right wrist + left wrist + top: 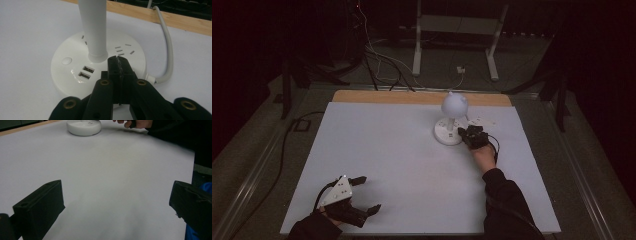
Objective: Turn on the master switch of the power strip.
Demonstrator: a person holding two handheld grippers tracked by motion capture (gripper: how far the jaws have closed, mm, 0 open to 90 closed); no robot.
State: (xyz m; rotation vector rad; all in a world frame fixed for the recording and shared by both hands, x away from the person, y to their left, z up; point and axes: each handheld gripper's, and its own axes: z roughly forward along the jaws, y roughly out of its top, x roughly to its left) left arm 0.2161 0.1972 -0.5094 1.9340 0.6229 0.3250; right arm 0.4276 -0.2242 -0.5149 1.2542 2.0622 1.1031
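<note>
Two grippers work over a white worktop (402,165) with one lamp (452,120) on it. The lamp has a round white base (75,67), a straight white post (93,27) rising from the middle of it, and a ball-shaped head (454,104) on top.

The right gripper (117,62) has its jaws pressed together with nothing between them. Their tips rest over the base's top, just beside the foot of the post, which stands right ahead of them and a little to the left. Left of the jaws on the base sit two USB ports (86,72) and a round button (66,60); ahead and to the right are socket slots (123,50). A white cord (168,47) leaves the base to the right of the jaws and curves away over the wooden edge (175,21) of the worktop. In the high view the right hand (484,155) holds this gripper just beside the base.

The left gripper (357,195) lies at the near left of the worktop, well apart from the lamp, its jaws spread wide and empty. Between them lies bare worktop; the base shows far ahead, slightly left of their gap.

Beyond the worktop the floor carries loose cables (382,60) and a white stand (457,30).
</note>
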